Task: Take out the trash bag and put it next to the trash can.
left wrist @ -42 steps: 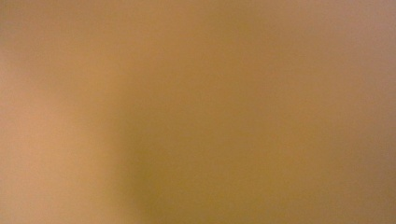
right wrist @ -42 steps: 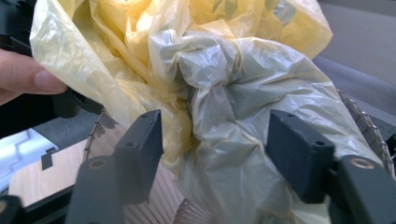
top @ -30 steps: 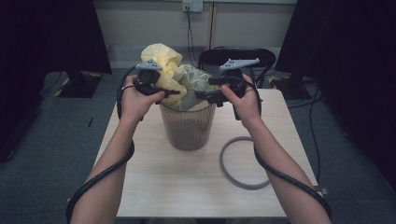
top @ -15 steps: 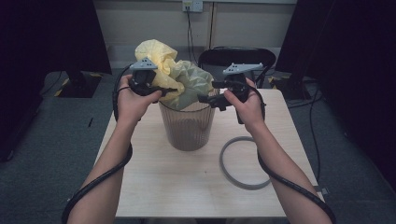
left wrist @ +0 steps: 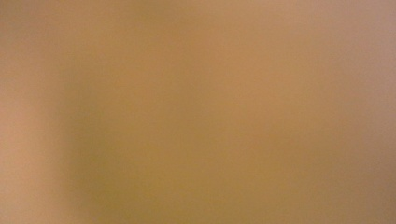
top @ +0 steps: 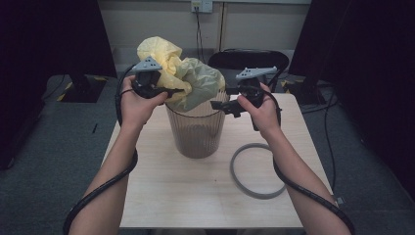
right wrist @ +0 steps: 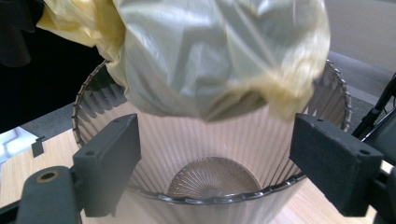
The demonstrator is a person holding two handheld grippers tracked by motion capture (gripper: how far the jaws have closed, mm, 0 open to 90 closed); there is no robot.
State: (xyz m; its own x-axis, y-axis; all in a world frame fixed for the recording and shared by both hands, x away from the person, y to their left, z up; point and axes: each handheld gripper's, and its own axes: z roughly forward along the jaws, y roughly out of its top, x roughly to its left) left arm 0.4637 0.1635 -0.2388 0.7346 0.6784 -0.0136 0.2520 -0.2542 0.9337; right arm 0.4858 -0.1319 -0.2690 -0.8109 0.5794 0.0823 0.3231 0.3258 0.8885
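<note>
High view: we see the left gripper (top: 161,90) clamp the yellow bin bag (top: 188,81), lifted slightly higher than before, above the ribbed bin (top: 195,132) on the tabletop (top: 171,186).
Left gripper view: a yellow-brown blur; bag likely pressed against the lens.
Right gripper view: the right gripper (right wrist: 215,154) has jaws wide, empty, facing the bin's rim; next, we judge, spreading the bag.

A thin yellow plastic bag (top: 183,78), crinkled and faintly glossy, bunches above a translucent smoky plastic bin (top: 195,132) whose wall is finely ribbed and whose rim catches the light. In the right gripper view the bag's film (right wrist: 219,51) looks semi-clear and creased, the bin's base (right wrist: 212,179) patterned with radiating ridges, and the right gripper (right wrist: 215,163) shows matt black jaws with a grainy, foam-like pad face. The table (top: 186,196) is pale wood-grain laminate, smooth and matt. Near its right edge lies a grey ring (top: 254,169) with a dull, rubbery-looking finish.
</note>
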